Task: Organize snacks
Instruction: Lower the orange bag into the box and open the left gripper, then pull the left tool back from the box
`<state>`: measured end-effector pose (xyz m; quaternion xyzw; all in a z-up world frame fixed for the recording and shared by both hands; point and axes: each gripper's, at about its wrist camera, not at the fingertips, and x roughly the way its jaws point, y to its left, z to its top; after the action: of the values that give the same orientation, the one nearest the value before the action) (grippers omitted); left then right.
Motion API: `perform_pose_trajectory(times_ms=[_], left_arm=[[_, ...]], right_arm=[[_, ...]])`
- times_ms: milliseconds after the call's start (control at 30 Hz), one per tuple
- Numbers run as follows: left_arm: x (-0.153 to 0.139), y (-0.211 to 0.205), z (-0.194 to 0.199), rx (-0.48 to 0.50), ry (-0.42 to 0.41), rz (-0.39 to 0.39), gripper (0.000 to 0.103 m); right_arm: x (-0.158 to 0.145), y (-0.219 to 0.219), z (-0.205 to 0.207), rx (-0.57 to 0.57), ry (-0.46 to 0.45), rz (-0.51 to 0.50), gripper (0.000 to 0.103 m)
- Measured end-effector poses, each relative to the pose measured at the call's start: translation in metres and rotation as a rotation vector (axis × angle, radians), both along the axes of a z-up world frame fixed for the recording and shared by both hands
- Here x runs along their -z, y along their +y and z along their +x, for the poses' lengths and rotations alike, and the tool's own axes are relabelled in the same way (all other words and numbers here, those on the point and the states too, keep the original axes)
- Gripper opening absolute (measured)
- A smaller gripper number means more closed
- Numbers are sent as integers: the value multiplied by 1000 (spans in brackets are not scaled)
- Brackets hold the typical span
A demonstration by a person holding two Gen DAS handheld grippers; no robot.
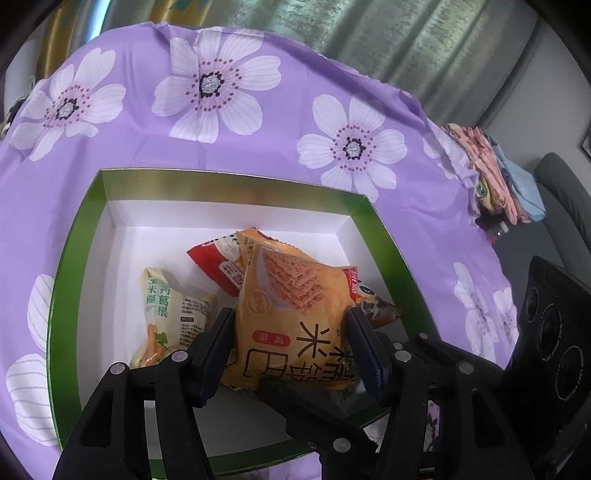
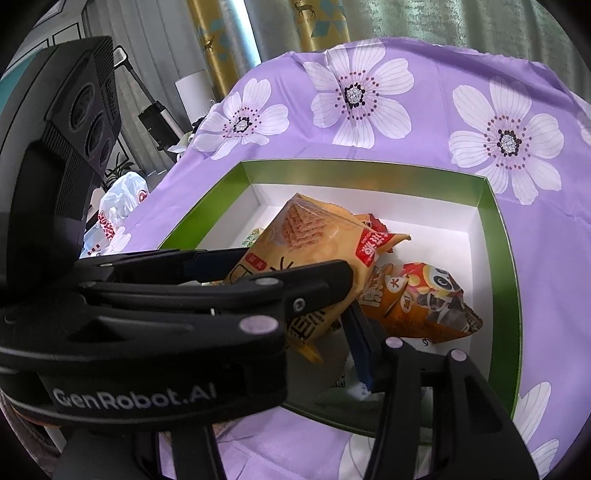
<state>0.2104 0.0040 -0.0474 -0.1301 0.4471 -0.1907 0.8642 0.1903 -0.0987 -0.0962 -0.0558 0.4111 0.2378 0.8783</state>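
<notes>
My left gripper (image 1: pixel 291 350) is shut on an orange rice-cracker packet (image 1: pixel 295 314) and holds it over a green box with a white inside (image 1: pixel 229 188). In the box lie a pale green packet (image 1: pixel 173 314), a red packet (image 1: pixel 218 266) and an orange panda packet (image 1: pixel 376 306). In the right wrist view the left gripper (image 2: pixel 258 273) crosses in front, still holding the orange packet (image 2: pixel 314 236) above the box (image 2: pixel 498 258), with the panda packet (image 2: pixel 424 299) beside it. Only one finger (image 2: pixel 360 343) of my right gripper shows; the other is hidden.
The box sits on a table under a purple cloth with white flowers (image 1: pixel 258 122). Folded cloths (image 1: pixel 491 173) lie past the table's right edge. A white plastic bag (image 2: pixel 122 206) and curtains (image 2: pixel 325 22) are beyond the table's left side.
</notes>
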Motion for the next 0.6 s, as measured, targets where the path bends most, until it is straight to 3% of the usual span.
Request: perform_pose_trajectory(times_ms=[67, 200, 267, 433, 500, 600], left_arm=[[0, 1, 1, -6, 4, 0, 61], [1, 4, 3, -28, 17, 9, 73], [-2, 7, 1, -40, 10, 21, 80], [-13, 15, -5, -74, -8, 38, 84], [-18, 18, -7, -79, -18, 36, 95], [-29, 23, -15, -92, -44, 38, 98]], right_arm=[[0, 1, 0, 0, 2, -4, 55], [0, 3, 0, 3, 2, -20, 59], [-1, 4, -2, 8, -5, -25, 67], [-10, 3, -8, 22, -40, -41, 76], [-14, 2, -11, 31, -53, -47, 80], [-22, 0, -18, 43, -76, -42, 85]])
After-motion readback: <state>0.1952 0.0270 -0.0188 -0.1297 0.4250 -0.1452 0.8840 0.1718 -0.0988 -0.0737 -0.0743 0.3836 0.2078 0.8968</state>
